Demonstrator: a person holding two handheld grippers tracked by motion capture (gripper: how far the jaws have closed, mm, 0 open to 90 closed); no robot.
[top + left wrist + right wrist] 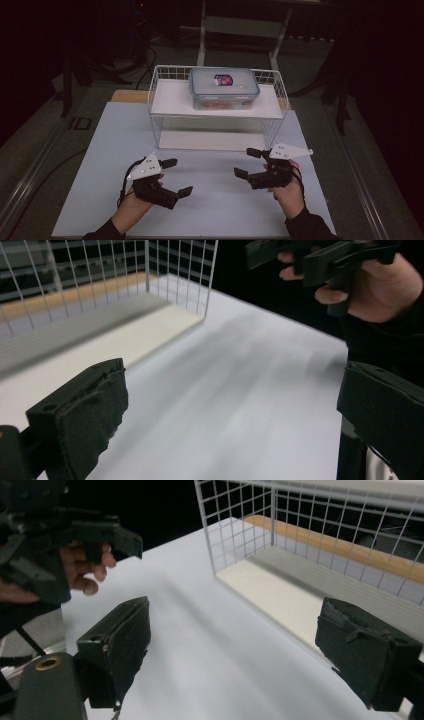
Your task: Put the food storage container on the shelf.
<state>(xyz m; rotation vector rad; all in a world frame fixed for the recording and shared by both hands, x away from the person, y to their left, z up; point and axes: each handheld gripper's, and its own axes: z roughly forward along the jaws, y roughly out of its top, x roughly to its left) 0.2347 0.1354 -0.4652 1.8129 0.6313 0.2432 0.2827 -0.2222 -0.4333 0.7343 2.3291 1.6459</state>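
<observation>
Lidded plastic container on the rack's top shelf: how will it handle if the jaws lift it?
The lidded plastic container looks like rigid clear plastic, so probably stiff, though its smooth walls may be slippery. Something shows inside, so it may carry some weight. Broad and flat-bottomed on the wire rack, it seems unlikely to tip or roll.

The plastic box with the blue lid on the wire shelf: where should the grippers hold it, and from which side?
Judging by its wide, flat shape, take the plastic box by its two short ends, the left gripper and right gripper coming from each side above the wire shelf. Both grippers are open.
</observation>
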